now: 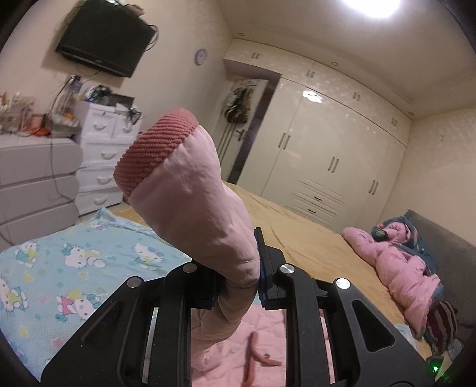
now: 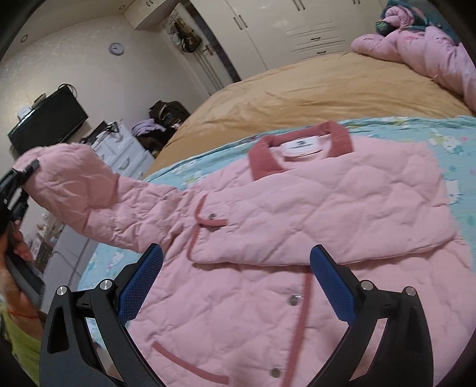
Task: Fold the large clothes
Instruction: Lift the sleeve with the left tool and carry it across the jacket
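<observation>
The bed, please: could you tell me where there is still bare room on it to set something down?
The tan bedspread lies bare between the cartoon-print sheet and the wardrobe. Its far corner is crowded by a heap of pink bedding. The pink quilted jacket covers most of the sheet; the left gripper holds its sleeve up, the right gripper is open above it.

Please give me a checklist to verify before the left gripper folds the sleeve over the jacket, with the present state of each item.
1. Left gripper shut on the sleeve: ok.
2. Sleeve lifted off the jacket: ok.
3. Right gripper open, holding nothing, above the jacket: ok.
4. Other sleeve already folded across the chest: ok.
5. Jacket body flat on the blue sheet, collar at the far end: ok.
6. Hem straight: cannot tell, out of view.
</observation>
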`<state>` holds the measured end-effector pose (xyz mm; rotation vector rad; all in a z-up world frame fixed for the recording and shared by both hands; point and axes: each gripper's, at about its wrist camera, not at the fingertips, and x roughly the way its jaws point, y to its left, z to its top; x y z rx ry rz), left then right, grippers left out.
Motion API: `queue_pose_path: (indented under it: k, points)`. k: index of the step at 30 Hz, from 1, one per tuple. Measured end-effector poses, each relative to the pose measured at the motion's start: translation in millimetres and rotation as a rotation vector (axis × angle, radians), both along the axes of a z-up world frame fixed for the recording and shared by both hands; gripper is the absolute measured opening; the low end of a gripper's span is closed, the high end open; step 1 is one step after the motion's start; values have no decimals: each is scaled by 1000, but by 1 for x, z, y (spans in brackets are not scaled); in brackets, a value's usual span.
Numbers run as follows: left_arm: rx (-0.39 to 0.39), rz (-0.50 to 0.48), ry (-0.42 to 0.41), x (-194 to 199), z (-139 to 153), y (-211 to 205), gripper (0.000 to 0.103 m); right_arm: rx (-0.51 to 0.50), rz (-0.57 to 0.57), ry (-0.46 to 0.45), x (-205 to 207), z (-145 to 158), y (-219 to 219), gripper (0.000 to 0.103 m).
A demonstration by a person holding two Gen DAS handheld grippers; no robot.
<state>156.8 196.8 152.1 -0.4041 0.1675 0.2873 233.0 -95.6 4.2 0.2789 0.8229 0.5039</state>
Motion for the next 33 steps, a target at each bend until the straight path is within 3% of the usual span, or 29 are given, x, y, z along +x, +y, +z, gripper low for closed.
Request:
queue_pose_path:
  k: [7, 16, 28, 33]
  points:
    - [59, -77, 11, 16, 11, -45, 12, -20, -61, -19, -13, -4, -38, 99]
    - [111, -211, 33, 38, 9, -103, 12, 55, -161, -20, -13, -13, -84, 99]
    - [178, -405, 146, 86, -40, -188, 12, 76, -300, -28, -9, -32, -137, 99]
    - [198, -471, 211, 101, -68, -213, 12, 39, -365, -43, -8, -37, -154, 99]
